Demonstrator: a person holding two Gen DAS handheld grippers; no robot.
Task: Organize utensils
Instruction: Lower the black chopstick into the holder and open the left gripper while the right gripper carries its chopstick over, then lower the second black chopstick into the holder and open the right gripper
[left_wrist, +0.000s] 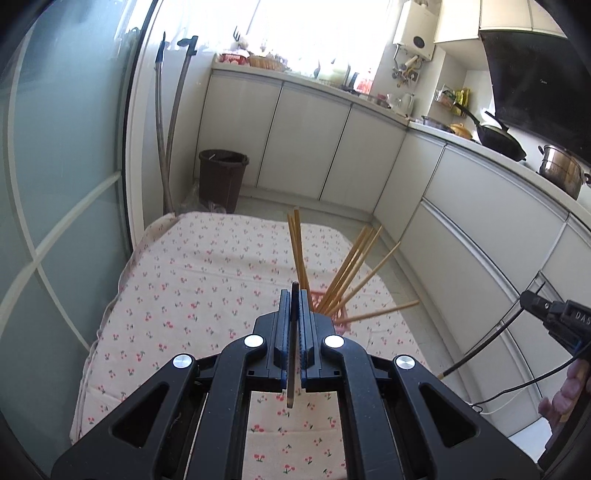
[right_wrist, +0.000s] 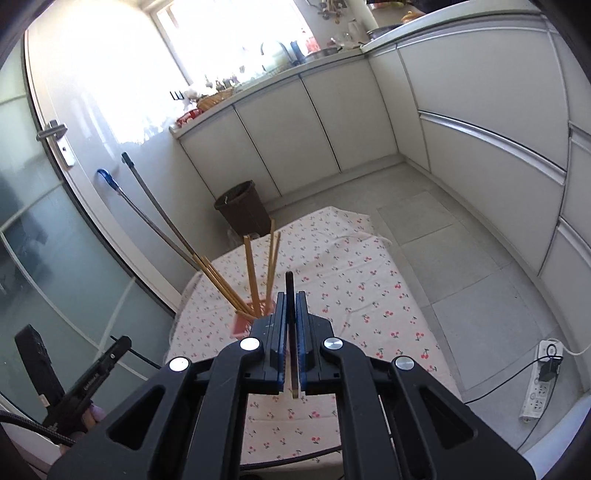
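My left gripper (left_wrist: 294, 295) is shut on a dark-tipped chopstick (left_wrist: 294, 325) that stands between its blue pads, above the cherry-print tablecloth (left_wrist: 192, 280). Just behind it a red holder (left_wrist: 338, 314) carries several wooden chopsticks (left_wrist: 347, 269) fanned upward and to the right. My right gripper (right_wrist: 291, 297) is shut on another dark-tipped chopstick (right_wrist: 290, 295). The red holder (right_wrist: 243, 323) with its wooden chopsticks (right_wrist: 251, 275) stands just left of the right gripper. The right gripper's body shows at the right edge of the left wrist view (left_wrist: 554, 314).
A brown waste bin (left_wrist: 221, 177) and two mop handles (left_wrist: 170, 129) stand beyond the table's far end. White cabinets (left_wrist: 461, 206) run along the right. A pot (left_wrist: 561, 170) and wok (left_wrist: 498, 136) sit on the counter. A power strip (right_wrist: 541, 380) lies on the floor.
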